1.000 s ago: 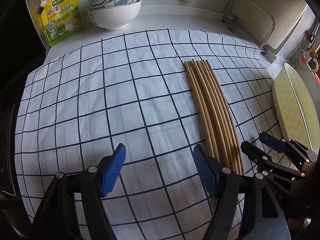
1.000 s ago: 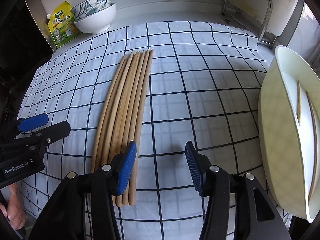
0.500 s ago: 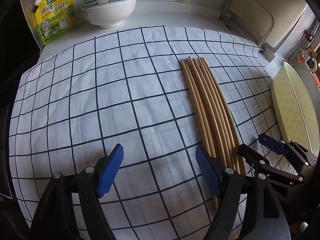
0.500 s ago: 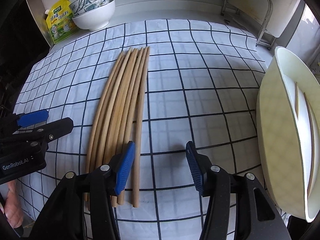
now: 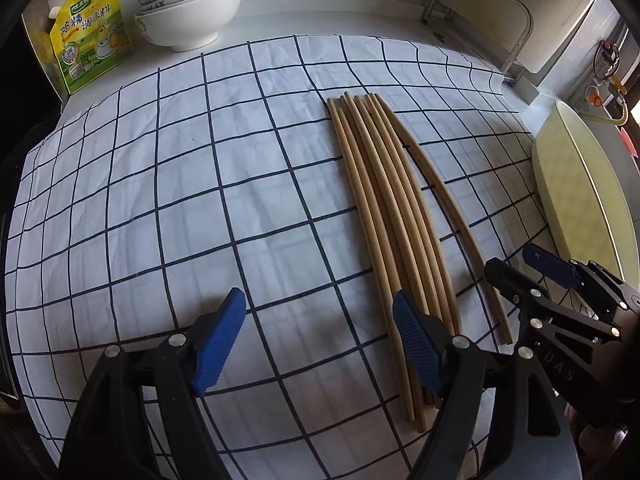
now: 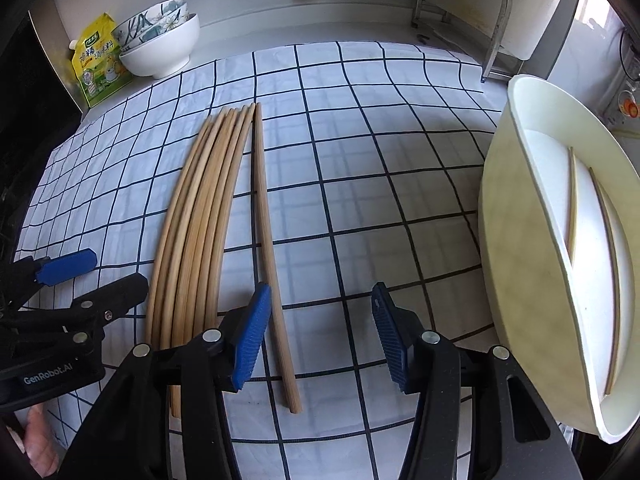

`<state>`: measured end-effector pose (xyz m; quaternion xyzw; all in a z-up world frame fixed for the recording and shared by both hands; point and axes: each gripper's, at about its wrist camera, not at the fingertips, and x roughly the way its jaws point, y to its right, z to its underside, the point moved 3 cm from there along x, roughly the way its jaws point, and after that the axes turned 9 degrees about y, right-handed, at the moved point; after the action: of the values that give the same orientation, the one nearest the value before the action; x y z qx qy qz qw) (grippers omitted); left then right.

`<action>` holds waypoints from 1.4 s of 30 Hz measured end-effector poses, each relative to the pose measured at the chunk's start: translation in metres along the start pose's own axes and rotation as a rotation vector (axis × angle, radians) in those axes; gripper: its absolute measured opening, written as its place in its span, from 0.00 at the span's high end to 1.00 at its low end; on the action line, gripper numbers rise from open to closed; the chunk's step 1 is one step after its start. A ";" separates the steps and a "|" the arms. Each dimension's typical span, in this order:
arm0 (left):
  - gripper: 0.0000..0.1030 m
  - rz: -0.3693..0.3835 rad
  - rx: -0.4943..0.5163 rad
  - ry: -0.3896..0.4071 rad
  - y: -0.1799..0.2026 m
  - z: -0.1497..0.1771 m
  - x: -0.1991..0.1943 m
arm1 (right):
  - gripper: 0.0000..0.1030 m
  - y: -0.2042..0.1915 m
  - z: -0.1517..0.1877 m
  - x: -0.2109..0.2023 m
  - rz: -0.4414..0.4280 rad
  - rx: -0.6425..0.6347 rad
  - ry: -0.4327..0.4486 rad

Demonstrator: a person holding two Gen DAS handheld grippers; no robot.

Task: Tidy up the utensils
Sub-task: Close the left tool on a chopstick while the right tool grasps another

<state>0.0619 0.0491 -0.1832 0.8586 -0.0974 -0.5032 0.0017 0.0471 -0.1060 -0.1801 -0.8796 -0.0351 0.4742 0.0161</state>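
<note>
Several wooden chopsticks (image 5: 384,208) lie side by side on the checked cloth (image 5: 160,200); they also show in the right wrist view (image 6: 200,216). One chopstick (image 6: 268,248) lies apart to their right, its near end between my right gripper's open jaws; it also shows in the left wrist view (image 5: 452,208). My right gripper (image 6: 316,336) is open and empty. My left gripper (image 5: 316,340) is open and empty, left of the bundle. A cream tray (image 6: 516,240) at the right holds two chopsticks (image 6: 572,200).
Stacked bowls (image 5: 188,12) and a yellow seasoning pouch (image 5: 90,32) stand at the back left. A metal rack (image 6: 460,8) stands at the back right. The tray also shows in the left wrist view (image 5: 576,184).
One chopstick has been slid right, away from the bundle, and now lies between the right gripper's jaws. Both grippers have shifted a little forward.
</note>
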 end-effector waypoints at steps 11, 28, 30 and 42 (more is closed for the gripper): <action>0.26 -0.070 0.021 -0.010 0.004 0.001 0.007 | 0.51 0.005 0.001 -0.004 -0.005 0.016 0.010; 0.26 -0.125 -0.024 -0.004 -0.031 0.006 -0.004 | 0.51 -0.001 -0.001 -0.001 -0.031 -0.009 0.014; 0.26 -0.123 -0.023 -0.002 -0.030 0.005 -0.002 | 0.51 -0.002 -0.002 0.002 -0.031 -0.016 0.012; 0.27 -0.124 0.013 0.029 -0.016 -0.010 0.013 | 0.51 -0.014 -0.010 0.019 -0.020 -0.091 0.024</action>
<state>0.0791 0.0613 -0.1907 0.8703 -0.0474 -0.4891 -0.0334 0.0651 -0.0907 -0.1892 -0.8846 -0.0652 0.4613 -0.0190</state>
